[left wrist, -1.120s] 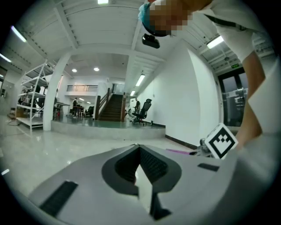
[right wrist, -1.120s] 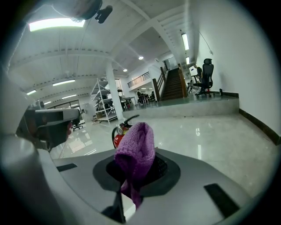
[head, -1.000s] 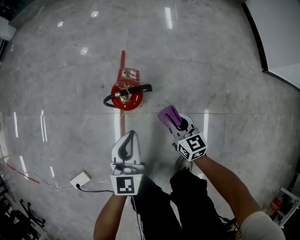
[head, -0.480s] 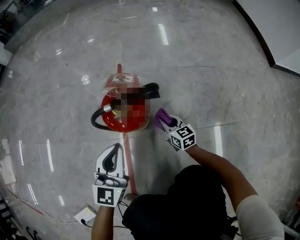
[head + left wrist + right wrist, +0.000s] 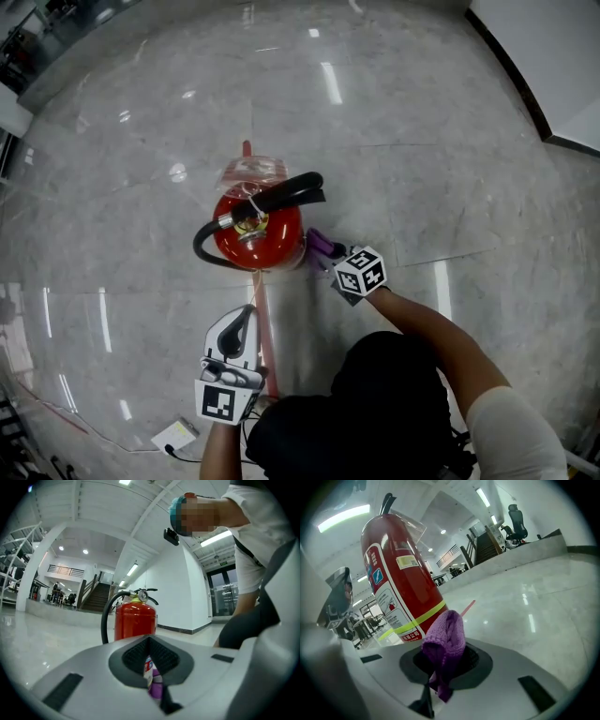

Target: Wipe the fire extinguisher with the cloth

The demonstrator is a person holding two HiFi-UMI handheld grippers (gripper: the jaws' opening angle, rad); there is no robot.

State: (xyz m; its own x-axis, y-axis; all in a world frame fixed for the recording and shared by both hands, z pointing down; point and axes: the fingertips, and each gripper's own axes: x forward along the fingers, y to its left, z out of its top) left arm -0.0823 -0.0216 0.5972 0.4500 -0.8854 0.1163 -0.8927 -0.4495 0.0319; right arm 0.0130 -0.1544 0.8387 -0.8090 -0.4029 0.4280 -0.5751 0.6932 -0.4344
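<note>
Fire extinguisher stands on the floor, ahead of the left tool, whose jaws are pressed together on nothing. Within the last second the right tool, clamped on the purple cloth, has dropped beside its right flank, so wiping looks about to begin. One extinguisher, one cloth, two tools.

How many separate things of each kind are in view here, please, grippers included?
Fire extinguisher: 1
Purple cloth: 1
Grippers: 2, the left gripper and the right gripper
White box with cable: 1
Total: 5
</note>
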